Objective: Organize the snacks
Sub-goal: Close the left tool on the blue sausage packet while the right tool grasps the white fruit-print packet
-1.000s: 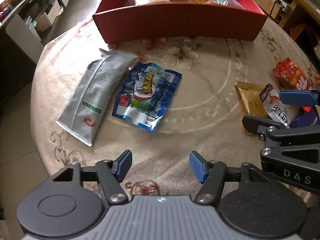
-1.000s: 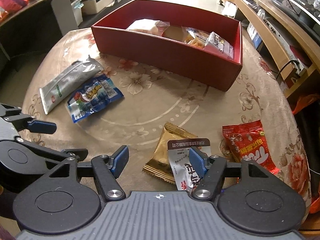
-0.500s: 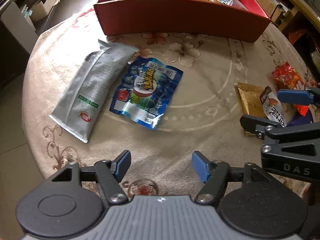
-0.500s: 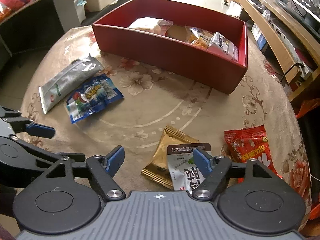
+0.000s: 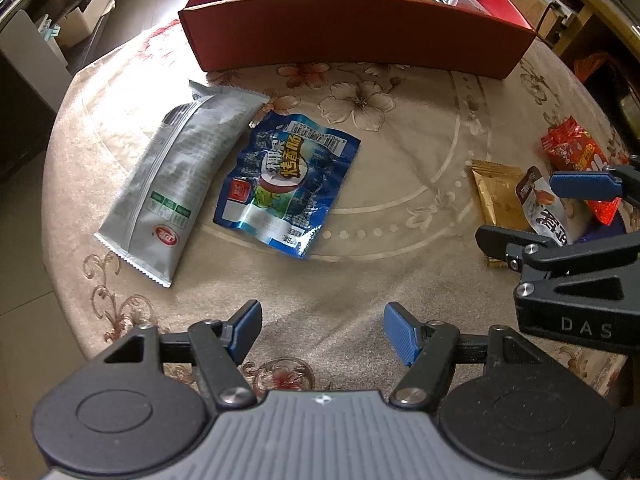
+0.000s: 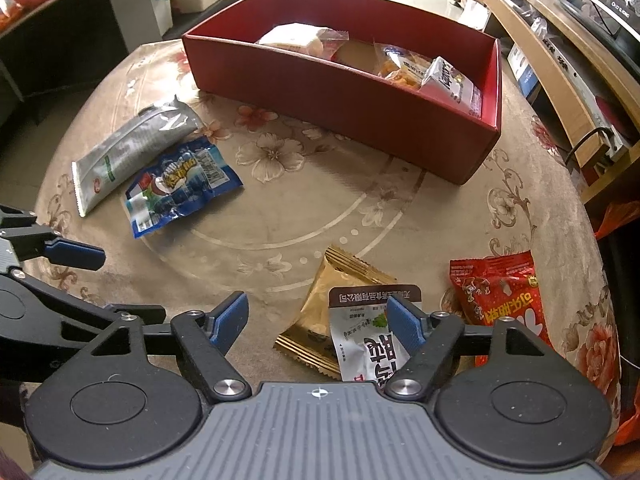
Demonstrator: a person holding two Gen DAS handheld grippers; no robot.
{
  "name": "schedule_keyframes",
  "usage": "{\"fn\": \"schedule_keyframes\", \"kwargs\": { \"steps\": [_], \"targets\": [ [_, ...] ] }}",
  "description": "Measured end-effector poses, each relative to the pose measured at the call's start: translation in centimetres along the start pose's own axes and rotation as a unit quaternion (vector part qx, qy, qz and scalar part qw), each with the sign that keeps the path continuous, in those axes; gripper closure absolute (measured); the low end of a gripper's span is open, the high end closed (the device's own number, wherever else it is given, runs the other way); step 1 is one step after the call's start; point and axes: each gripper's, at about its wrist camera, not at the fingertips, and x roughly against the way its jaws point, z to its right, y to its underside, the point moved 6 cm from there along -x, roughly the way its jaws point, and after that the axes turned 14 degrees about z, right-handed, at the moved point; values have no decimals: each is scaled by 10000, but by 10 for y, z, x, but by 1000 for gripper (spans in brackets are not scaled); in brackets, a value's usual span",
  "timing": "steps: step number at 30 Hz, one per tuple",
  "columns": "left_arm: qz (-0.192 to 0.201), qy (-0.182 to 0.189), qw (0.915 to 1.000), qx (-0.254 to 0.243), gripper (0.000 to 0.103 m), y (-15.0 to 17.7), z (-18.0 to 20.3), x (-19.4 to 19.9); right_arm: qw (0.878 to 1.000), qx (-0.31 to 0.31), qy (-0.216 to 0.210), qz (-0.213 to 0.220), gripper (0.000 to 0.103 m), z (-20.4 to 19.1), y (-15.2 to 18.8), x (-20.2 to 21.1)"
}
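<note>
A red box point(image 5: 360, 36) point(image 6: 344, 92) with several snacks inside stands at the far side of the round table. A grey packet point(image 5: 180, 176) point(image 6: 132, 148) and a blue packet point(image 5: 286, 180) point(image 6: 182, 184) lie side by side on the left. A gold packet point(image 6: 340, 300) point(image 5: 498, 192), a white packet point(image 6: 368, 336) point(image 5: 548, 212) on top of it, and a red packet point(image 6: 500, 288) point(image 5: 576, 152) lie on the right. My left gripper point(image 5: 322, 330) is open and empty, short of the blue packet. My right gripper point(image 6: 318, 320) is open, over the gold and white packets.
The table point(image 5: 400, 160) has a beige flowered cloth. Cardboard boxes and grey furniture point(image 6: 152, 4) stand on the floor behind to the left. A wooden shelf unit point(image 6: 560, 60) runs along the right. The right gripper shows at the right edge of the left wrist view point(image 5: 568, 216).
Both grippers have drawn back and risen slightly, so the box and packets sit a little farther off. The jaws stay open. No packet has moved.
</note>
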Motion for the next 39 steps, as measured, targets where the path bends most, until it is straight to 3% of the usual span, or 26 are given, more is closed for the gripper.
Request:
{"fn": "schedule_keyframes", "kwargs": {
  "steps": [10, 18, 21, 29, 33, 39],
  "targets": [
    [-4, -31, 10000, -27, 35, 0, -1, -2, 9999, 33, -43, -162, 21, 8, 2, -15],
    [-16, 122, 9986, 518, 35, -9, -20, 0, 9986, -288, -186, -396, 21, 17, 7, -29],
    [48, 75, 9982, 601, 35, -12, -26, 3, 9983, -407, -210, -365, 16, 19, 7, -31],
    [327, 23, 9952, 925, 35, -34, -47, 11, 9952, -976, -92, -37, 19, 47, -7, -17],
    [467, 30, 9938, 1009, 35, -52, -51, 6, 9946, -1024, 99, -134, 19, 57, -1, -19],
    [267, 107, 9893, 1431, 34, -55, -55, -10, 9937, -1117, 34, -59, 19, 60, -5, -14]
  ]
}}
